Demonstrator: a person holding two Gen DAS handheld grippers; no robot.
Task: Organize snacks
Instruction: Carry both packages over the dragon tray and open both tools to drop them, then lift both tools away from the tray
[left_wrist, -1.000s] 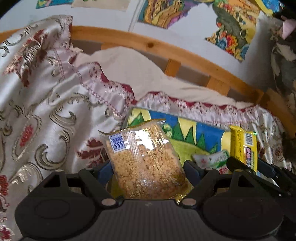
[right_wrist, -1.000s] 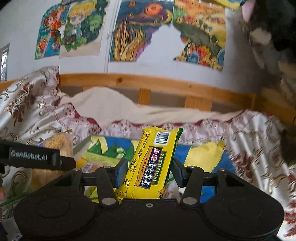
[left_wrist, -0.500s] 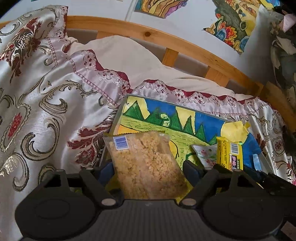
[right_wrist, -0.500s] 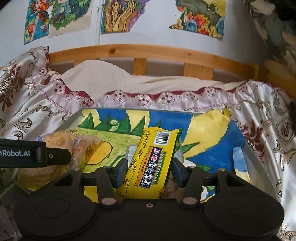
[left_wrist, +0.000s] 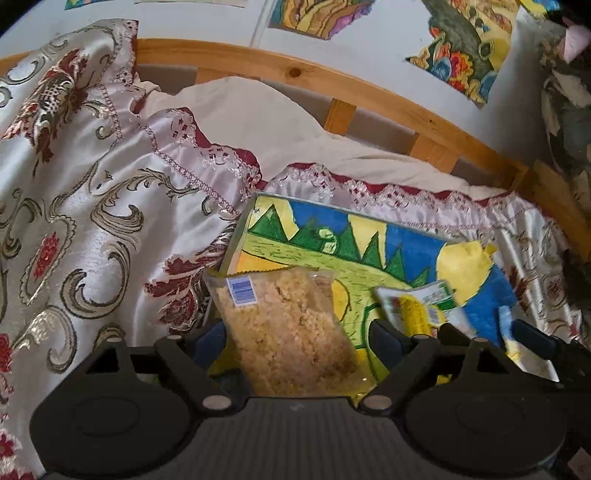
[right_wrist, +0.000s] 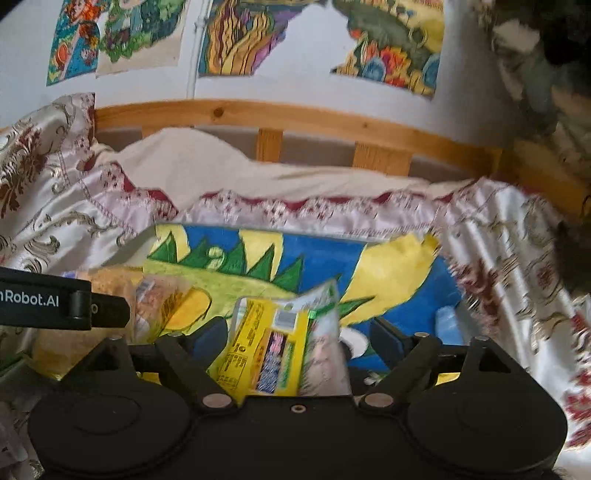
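A clear bag of golden puffed snack (left_wrist: 284, 332) stands tilted at the left end of a shallow box lined with a coloured drawing (left_wrist: 406, 240). My left gripper (left_wrist: 297, 332) straddles the bag; its jaws are opening, with a gap at the right pad. In the right wrist view a yellow snack packet (right_wrist: 266, 343) lies blurred between the jaws of my right gripper (right_wrist: 299, 332), which are opening and stand clear of it. The packet rests on a white and green packet (right_wrist: 325, 302) in the box (right_wrist: 332, 254). The left gripper's body (right_wrist: 55, 302) shows at the left.
The box sits on a satin bedspread with red and gold patterns (left_wrist: 92, 221). A cream sheet (left_wrist: 240, 114) and a wooden bed rail (left_wrist: 369, 88) lie behind it. Drawings hang on the white wall (right_wrist: 236, 37). Dark patterned fabric (left_wrist: 569, 110) hangs at the right.
My right gripper's jaws have spread wide and the yellow packet has dropped out of them into the box. The left jaws have widened a little around the bag.
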